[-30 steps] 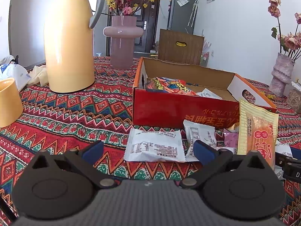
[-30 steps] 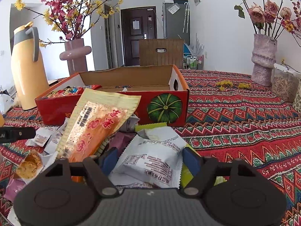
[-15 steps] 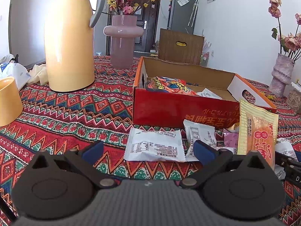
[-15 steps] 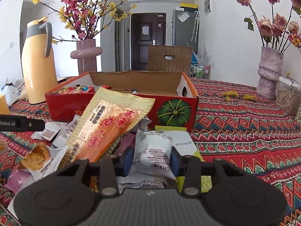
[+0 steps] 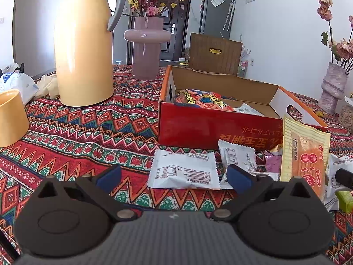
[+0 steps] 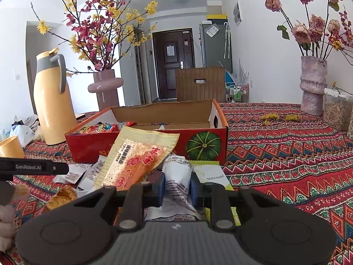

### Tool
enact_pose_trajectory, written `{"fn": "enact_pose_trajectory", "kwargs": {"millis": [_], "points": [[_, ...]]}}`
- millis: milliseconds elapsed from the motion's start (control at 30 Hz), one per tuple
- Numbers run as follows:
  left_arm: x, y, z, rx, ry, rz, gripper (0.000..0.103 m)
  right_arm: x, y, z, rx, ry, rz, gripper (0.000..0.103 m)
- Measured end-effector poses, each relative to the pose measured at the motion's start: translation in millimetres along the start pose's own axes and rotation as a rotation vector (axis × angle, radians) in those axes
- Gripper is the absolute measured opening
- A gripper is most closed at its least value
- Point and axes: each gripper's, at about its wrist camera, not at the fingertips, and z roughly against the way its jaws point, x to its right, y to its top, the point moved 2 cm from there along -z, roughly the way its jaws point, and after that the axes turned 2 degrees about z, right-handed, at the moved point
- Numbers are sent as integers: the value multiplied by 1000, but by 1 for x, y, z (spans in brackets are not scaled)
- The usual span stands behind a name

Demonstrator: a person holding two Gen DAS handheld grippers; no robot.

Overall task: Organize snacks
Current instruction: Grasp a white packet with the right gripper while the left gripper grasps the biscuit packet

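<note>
- Patterned red, green and white tablecloth point(image 6: 286, 154) covers the table; a dark door, a grey fridge and white walls stand behind it.
- Right gripper point(image 6: 177, 186): its blue pads have just been closing and now pinch a white snack packet point(image 6: 177, 176), crumpling it narrow between them.
- Just left of that packet a tall yellow-and-orange snack pouch point(image 6: 136, 156) leans up against the front of the box; a lime-green-edged white packet point(image 6: 209, 176) lies just to the right.
- More small wrappers lie scattered on the cloth to the left of the pouch, near the table's near edge.
- Left gripper point(image 5: 174, 177): fingers spread wide, nothing between the pads; it hangs over the cloth.
- Just beyond its fingers a flat white packet point(image 5: 183, 172) lies label-up on the cloth, with another white packet point(image 5: 238, 159) beside it to the right.
- Open red cardboard box point(image 6: 205, 148), a pumpkin printed on its end, sits mid-table behind the pile; a colourful snack bag point(image 5: 203, 99) and a white packet lie inside.
- Yellow thermos jug point(image 5: 83, 50) and mauve vase point(image 5: 146, 46) of blossom stand toward the far left; a yellow cup point(image 5: 11, 117) sits at the left edge.
- Rough pink vase point(image 6: 313, 86) of dried roses stands at the far right, a clear container beside it.
</note>
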Motion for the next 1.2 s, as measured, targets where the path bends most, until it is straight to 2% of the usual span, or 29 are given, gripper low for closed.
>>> {"fn": "enact_pose_trajectory", "kwargs": {"millis": [300, 400, 600, 933, 1200], "points": [[5, 4, 3, -15, 12, -13, 103, 9, 3, 17, 44, 8, -27, 22], [10, 6, 11, -34, -22, -9, 103, 12, 2, 21, 52, 11, -35, 22], [38, -1, 23, -63, -66, -71, 103, 15, 0, 23, 54, 18, -45, 22], [67, -16, 22, -164, -83, -86, 103, 21, -3, 27, 54, 21, -67, 22], [80, -22, 25, -183, -88, -103, 103, 25, -6, 27, 49, 21, -79, 22]]}}
